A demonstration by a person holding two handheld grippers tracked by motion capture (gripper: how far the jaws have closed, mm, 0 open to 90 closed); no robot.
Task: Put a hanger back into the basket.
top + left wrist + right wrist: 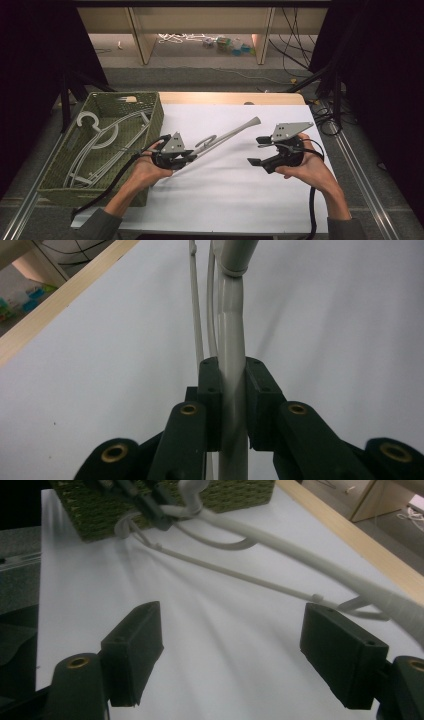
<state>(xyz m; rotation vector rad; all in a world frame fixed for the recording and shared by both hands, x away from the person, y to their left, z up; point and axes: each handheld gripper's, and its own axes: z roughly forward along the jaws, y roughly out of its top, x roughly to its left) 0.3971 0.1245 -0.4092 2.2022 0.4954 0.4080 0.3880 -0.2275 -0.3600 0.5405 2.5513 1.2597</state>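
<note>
Two grippers hung over the white table sheet [240, 200]: the left gripper [187, 156] had its jaws pinched tight on one end of a grey plastic hanger [231, 134], while the right gripper [256, 151] stood with its jaws spread wide and nothing between them, just off the hanger's far tip. As I judged it, the risk lay in that single hold: the hanger was gripped far from its middle, so its long free arm could sag, twist in the smooth black pads [257, 405] or slip out altogether, and its hook [206, 141] could catch on the basket's edge if carried that way. The hanger looked slick and rounded, a thin curved bar with a slim lower rail. Beyond the left hand [145, 172] sat a green woven basket [155, 112], coarse and rectangular, holding more pale hangers [100, 135] laid loosely together.
</note>
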